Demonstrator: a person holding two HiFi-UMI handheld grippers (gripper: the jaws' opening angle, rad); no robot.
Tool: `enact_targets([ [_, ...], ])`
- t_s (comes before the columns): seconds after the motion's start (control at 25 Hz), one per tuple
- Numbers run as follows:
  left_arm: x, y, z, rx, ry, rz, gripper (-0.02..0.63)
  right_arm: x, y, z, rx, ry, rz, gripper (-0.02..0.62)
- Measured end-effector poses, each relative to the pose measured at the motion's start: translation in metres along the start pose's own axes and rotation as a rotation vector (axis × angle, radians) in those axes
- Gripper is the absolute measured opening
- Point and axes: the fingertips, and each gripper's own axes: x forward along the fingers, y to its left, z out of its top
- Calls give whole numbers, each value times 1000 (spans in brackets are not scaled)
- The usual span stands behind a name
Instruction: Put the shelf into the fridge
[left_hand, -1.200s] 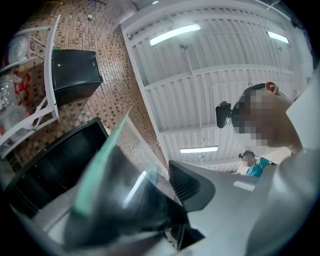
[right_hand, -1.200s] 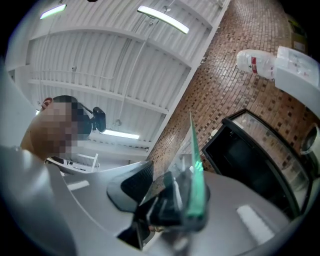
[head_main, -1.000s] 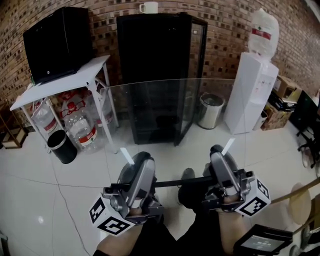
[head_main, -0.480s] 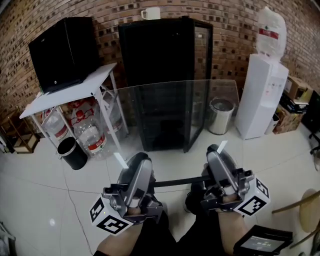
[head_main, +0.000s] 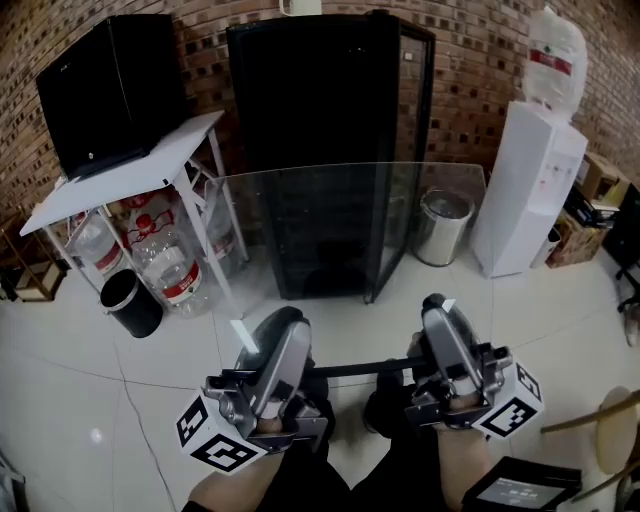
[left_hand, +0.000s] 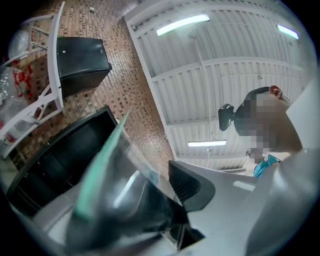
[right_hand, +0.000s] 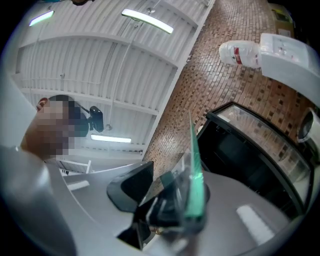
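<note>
A clear glass shelf (head_main: 340, 250) is held flat in front of me, its near edge at both grippers. My left gripper (head_main: 272, 330) is shut on the shelf's near left edge, and my right gripper (head_main: 438, 312) is shut on its near right edge. In the left gripper view the green glass edge (left_hand: 100, 165) runs between the jaws of the left gripper (left_hand: 150, 195). The right gripper view shows the shelf edge (right_hand: 194, 165) pinched in the right gripper (right_hand: 172, 200). The black fridge (head_main: 310, 100) stands ahead, its glass door (head_main: 405, 150) swung open to the right.
A white table (head_main: 130, 175) with a black box (head_main: 110, 85) stands left of the fridge, with water bottles (head_main: 165, 265) and a black bin (head_main: 130, 300) below it. A metal trash can (head_main: 442, 225) and a white water dispenser (head_main: 525, 190) stand at the right.
The view has shifted, and the fridge now fills more of the frame with its top cut off. Both grippers keep the same hold on the glass shelf.
</note>
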Motion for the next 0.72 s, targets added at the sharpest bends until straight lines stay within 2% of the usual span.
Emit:
enact_targets([
  [0.2, 9, 10, 13, 9, -12, -27, 71, 22, 0, 2, -15, -10, 29, 85],
  [0.44, 20, 34, 30, 15, 16, -49, 71, 42, -16, -3, -27, -47, 11, 86],
  [0.72, 21, 79, 43, -16, 24, -62, 72, 73, -37, -24, -40, -39, -25, 85],
])
